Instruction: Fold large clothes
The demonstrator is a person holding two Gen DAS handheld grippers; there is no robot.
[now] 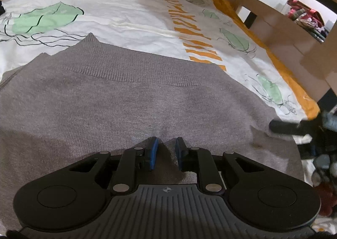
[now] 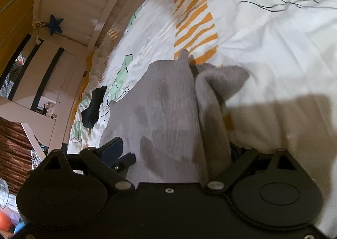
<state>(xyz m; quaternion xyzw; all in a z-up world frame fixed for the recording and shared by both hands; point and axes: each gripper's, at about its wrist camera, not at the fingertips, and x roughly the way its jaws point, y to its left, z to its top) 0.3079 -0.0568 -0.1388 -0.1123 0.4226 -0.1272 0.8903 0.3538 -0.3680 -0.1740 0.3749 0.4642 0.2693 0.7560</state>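
A grey knit sweater (image 1: 130,95) lies spread on a bed with a white printed cover (image 1: 130,15). My left gripper (image 1: 165,150) rests low on the sweater, its blue pads (image 1: 153,152) a small gap apart with a ridge of the knit pinched between them. In the right wrist view a bunched part of the same sweater (image 2: 168,112) fills the space between the fingers of my right gripper (image 2: 177,154); the left finger (image 2: 111,148) stands wide apart, the right finger is hidden by cloth. The right gripper also shows blurred at the sweater's right edge (image 1: 282,127).
The bed has an orange sheet edge (image 1: 280,66) and a wooden frame (image 1: 273,22) on the right. A dark small garment (image 2: 92,108) lies on the cover farther along. White slatted bed rails (image 2: 69,66) and a blue star (image 2: 55,24) stand beyond.
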